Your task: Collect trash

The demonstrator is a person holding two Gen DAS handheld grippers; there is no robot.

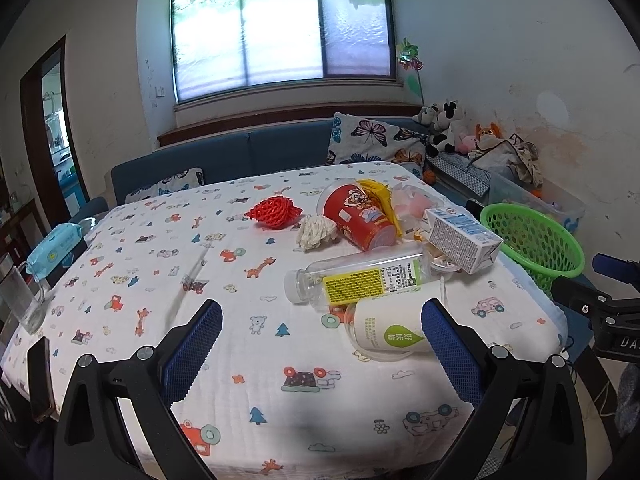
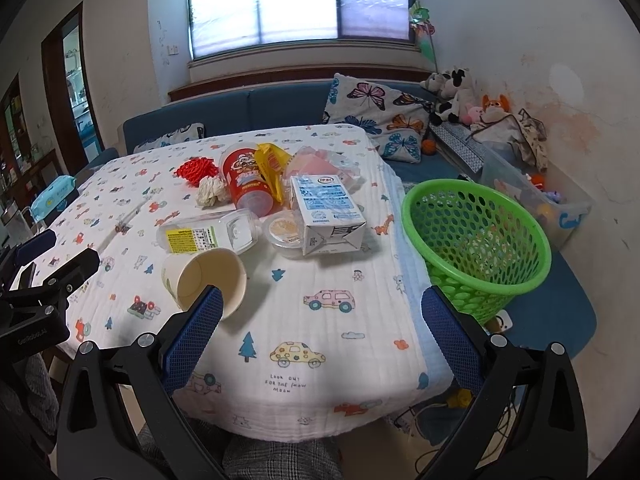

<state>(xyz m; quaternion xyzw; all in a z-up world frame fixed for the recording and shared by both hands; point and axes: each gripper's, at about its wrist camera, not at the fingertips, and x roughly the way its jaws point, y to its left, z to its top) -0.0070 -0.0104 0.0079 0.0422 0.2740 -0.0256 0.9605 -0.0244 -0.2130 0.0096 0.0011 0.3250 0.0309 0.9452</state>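
Both pairs of jaws stand spread wide and hold nothing. The right gripper point(image 2: 322, 334) hangs over the near edge of the table point(image 2: 280, 360), and the paper cup point(image 2: 206, 280) lies on its side just beyond its left fingertip, mouth turned toward the camera. From the left gripper point(image 1: 322, 338) the same paper cup point(image 1: 386, 330) shows just ahead of the right finger, with the clear plastic bottle point(image 1: 360, 284) lying across behind it.

The step in hand looks like a first pick, and the cup is the nearest piece. To do it well, I would shift sideways until the cup's wall sits squarely between the pads, then close gently (thin paper crushes and can squirt out).

Further out lie the milk carton point(image 2: 328, 212), red snack tube point(image 2: 246, 184) and crumpled tissue point(image 2: 212, 192). The green basket point(image 2: 478, 240) stands off the table's right edge, near the right gripper.
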